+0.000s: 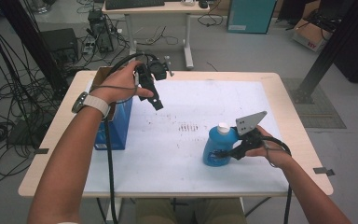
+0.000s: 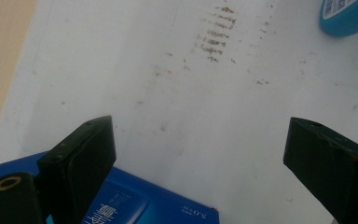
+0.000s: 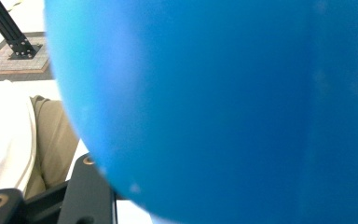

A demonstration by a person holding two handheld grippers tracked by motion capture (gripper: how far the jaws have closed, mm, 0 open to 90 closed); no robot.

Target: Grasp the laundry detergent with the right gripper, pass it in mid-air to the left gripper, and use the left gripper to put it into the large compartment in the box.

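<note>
A blue bottle (image 1: 216, 148) with a white cap (image 1: 223, 127) stands on the white mat (image 1: 177, 154) at the right. My right gripper (image 1: 224, 153) is shut on its lower body from the right, and the bottle's blue wall (image 3: 214, 107) sits right against the camera in the right gripper view. My left gripper (image 1: 156, 100) hangs in the air over the mat's far left, just right of a blue box (image 1: 117, 125). Its jaws stand wide apart with nothing between them (image 2: 200, 158). The box's top (image 2: 135, 205) lies under them, and the bottle (image 2: 349, 16) shows farther off.
Brownish smudges (image 1: 189, 127) mark the middle of the mat. The wooden table edge (image 1: 51, 135) frames the mat. A desk (image 1: 158, 9) stands beyond the table, cables (image 1: 9, 93) lie on the floor at left, and a black post (image 1: 326, 51) rises at right.
</note>
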